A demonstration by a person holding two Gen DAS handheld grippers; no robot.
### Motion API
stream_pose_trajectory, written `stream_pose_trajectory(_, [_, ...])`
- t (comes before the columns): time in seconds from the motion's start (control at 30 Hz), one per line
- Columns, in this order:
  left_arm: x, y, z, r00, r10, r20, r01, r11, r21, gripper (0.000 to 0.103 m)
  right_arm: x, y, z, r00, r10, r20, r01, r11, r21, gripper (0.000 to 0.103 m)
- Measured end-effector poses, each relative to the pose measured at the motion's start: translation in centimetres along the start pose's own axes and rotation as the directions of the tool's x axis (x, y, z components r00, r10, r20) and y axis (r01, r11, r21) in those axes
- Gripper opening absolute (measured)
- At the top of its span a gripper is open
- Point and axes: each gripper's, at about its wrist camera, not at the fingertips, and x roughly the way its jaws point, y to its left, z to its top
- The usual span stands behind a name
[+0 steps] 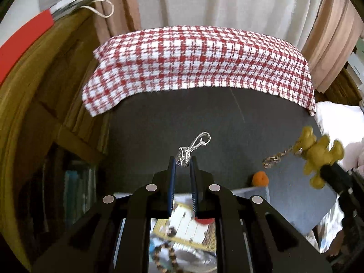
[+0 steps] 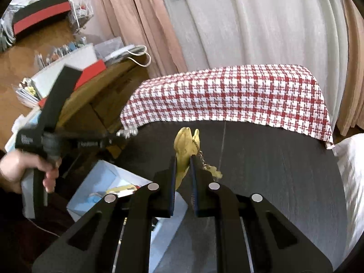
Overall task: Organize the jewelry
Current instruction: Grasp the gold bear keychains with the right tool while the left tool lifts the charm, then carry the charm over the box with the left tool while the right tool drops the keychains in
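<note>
The left gripper [image 1: 183, 159] is clamped on a silver chain with a lobster clasp [image 1: 193, 149], whose clasp sticks up past the blue-lined fingers above the dark grey tabletop [image 1: 159, 125]. The right gripper [image 2: 183, 159] is closed narrowly on a yellow rubbery bear charm [image 2: 185, 145], and a short fine chain with a small yellow piece [image 2: 215, 170] hangs from the charm beside the right finger. In the left wrist view the same bear charm [image 1: 316, 152] shows at the right edge, held in the air over the tabletop with a blurred braided chain [image 1: 276, 155] trailing from it. A red-and-white checked cloth [image 1: 200, 61] covers the far end of the tabletop in front of pale curtains [image 1: 227, 0]. Below the grippers sits a shallow light blue open box [image 2: 109, 179]; inside it, in the right wrist view, lie a yellow item and a pale blue item, both too blurred to name. Between the left gripper's arms, a brown beaded bracelet [image 1: 166, 254] and a yellow-edged card [image 1: 195, 227] can be made out, though which container holds them is unclear. A small orange ball [image 1: 260, 178] rests by a pale blue-grey panel [image 1: 300, 195], perhaps the box's lid. A hand [image 2: 20, 170] grips the left gripper's handle. On the wooden shelf unit [image 2: 102, 95] to the left stands a red and black box [image 2: 41, 16] and a clear plastic organiser [image 2: 82, 11] with small contents that cannot be made out.
</note>
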Motion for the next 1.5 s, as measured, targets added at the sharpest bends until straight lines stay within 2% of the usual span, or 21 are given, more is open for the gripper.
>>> stream_pose_trajectory(0.2, [-1.6,1.0,-2.0,1.0,0.01,0.001,-0.01,1.0,-0.025,0.013,-2.1,1.7,0.2,0.999,0.036,0.038,-0.035,0.999,-0.017,0.012])
stream_pose_trajectory(0.37, [-2.9,1.7,-3.8,1.0,-0.002,0.007,0.002,0.998,-0.057,0.013,-2.4,2.6,0.2,0.997,0.062,0.035,-0.062,0.998,-0.019,0.012])
stream_pose_trajectory(0.63, [-3.6,3.2,-6.2,1.0,0.018,-0.019,-0.019,0.996,-0.089,0.013,-2.7,5.0,-0.5,0.994,0.106,0.015,-0.105,0.991,-0.077,0.012])
stream_pose_trajectory(1.17, [-0.8,4.6,-10.3,0.995,-0.02,-0.101,0.006,0.991,-0.134,0.013,-1.5,9.2,-2.8,0.982,0.165,-0.095,-0.178,0.971,-0.157,0.012])
stream_pose_trajectory(1.23, [0.0,4.9,-11.1,0.992,-0.026,-0.126,0.007,0.99,-0.143,0.013,-1.2,9.5,-3.1,0.974,0.191,-0.121,-0.208,0.968,-0.141,0.012])
stream_pose_trajectory(1.33, [-0.1,5.1,-11.6,0.994,-0.039,-0.104,0.024,0.989,-0.146,0.013,0.0,9.5,-3.8,0.948,0.263,-0.181,-0.279,0.958,-0.068,0.012])
stream_pose_trajectory(1.5, [-0.2,5.4,-11.9,0.994,-0.048,-0.095,0.033,0.989,-0.147,0.013,2.2,9.8,-5.1,0.939,0.237,-0.247,-0.258,0.965,-0.055,0.013])
